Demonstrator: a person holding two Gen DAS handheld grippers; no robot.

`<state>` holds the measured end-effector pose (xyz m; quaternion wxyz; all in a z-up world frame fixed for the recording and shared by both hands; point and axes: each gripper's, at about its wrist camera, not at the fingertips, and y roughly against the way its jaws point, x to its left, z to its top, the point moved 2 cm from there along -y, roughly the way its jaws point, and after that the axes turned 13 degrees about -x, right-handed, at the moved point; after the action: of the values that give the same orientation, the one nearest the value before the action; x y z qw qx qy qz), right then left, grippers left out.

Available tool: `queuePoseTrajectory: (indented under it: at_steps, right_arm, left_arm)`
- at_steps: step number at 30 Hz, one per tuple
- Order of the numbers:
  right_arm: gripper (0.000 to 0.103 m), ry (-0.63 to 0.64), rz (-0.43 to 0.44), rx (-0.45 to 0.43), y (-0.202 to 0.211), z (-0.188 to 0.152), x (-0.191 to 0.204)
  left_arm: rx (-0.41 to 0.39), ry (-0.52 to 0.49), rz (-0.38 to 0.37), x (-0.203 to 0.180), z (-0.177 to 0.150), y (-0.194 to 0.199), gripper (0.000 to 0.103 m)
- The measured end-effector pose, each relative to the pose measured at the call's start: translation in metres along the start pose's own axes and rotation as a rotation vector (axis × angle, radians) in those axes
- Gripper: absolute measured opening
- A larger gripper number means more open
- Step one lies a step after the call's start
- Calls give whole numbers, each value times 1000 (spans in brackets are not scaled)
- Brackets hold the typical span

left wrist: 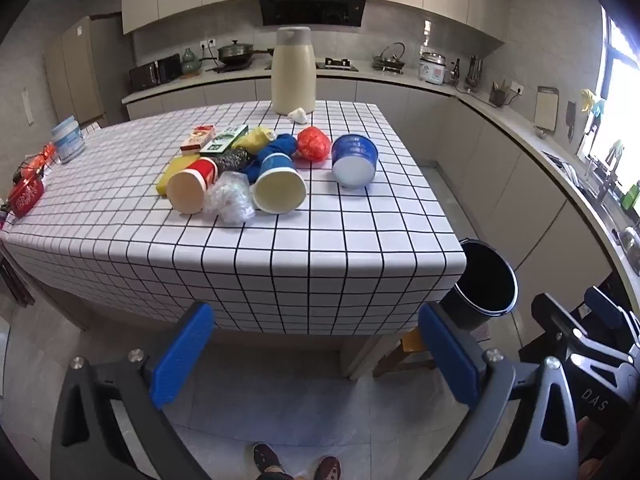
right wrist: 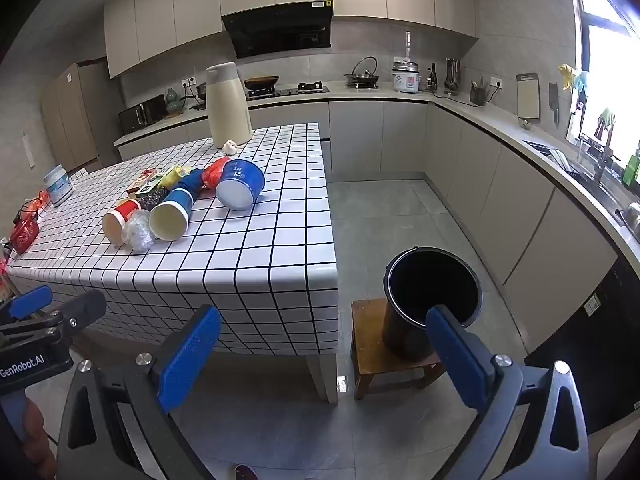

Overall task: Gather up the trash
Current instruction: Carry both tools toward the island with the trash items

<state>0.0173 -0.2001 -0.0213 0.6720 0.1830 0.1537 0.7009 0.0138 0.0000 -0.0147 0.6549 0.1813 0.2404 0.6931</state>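
Note:
A heap of trash lies mid-table on the checked cloth (left wrist: 280,264): a red paper cup (left wrist: 191,188) and a blue paper cup (left wrist: 278,186) on their sides, a crumpled clear bag (left wrist: 230,196), a blue bowl (left wrist: 355,160) tipped over, a red bag (left wrist: 314,145), yellow and blue wrappers and small cartons. A black bin (left wrist: 486,280) (right wrist: 432,300) stands on a wooden stool (right wrist: 370,344) by the table's right corner. My left gripper (left wrist: 316,356) hangs open before the table's near edge, nothing between its pads. My right gripper (right wrist: 324,358) is open too, empty, between the table corner and the bin.
A tall cream jug (left wrist: 293,70) with a crumpled tissue (left wrist: 298,115) stands at the table's far edge. A white tub (left wrist: 69,142) and red packets (left wrist: 26,196) sit at the left edge. Kitchen counters (right wrist: 520,136) run behind and along the right. A person's feet (left wrist: 296,462) are below.

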Motion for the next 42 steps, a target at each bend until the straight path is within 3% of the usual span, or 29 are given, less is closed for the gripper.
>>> queuePoseTrajectory:
  at_steps: [4, 6, 8, 42]
  right_arm:
    - [103, -6, 2, -3, 1, 2, -2]
    - [103, -9, 6, -10, 1, 1, -5]
    - [103, -4, 5, -14, 1, 1, -5]
    - [103, -16, -38, -13, -10, 6, -18]
  left_arm:
    - [7, -28, -5, 4, 3, -6, 103]
    - [-11, -81, 39, -11, 7, -3, 103]
    - [-60, -70, 38, -13, 5, 11, 103]
    - [-44, -56, 32, -17, 0, 2, 103]
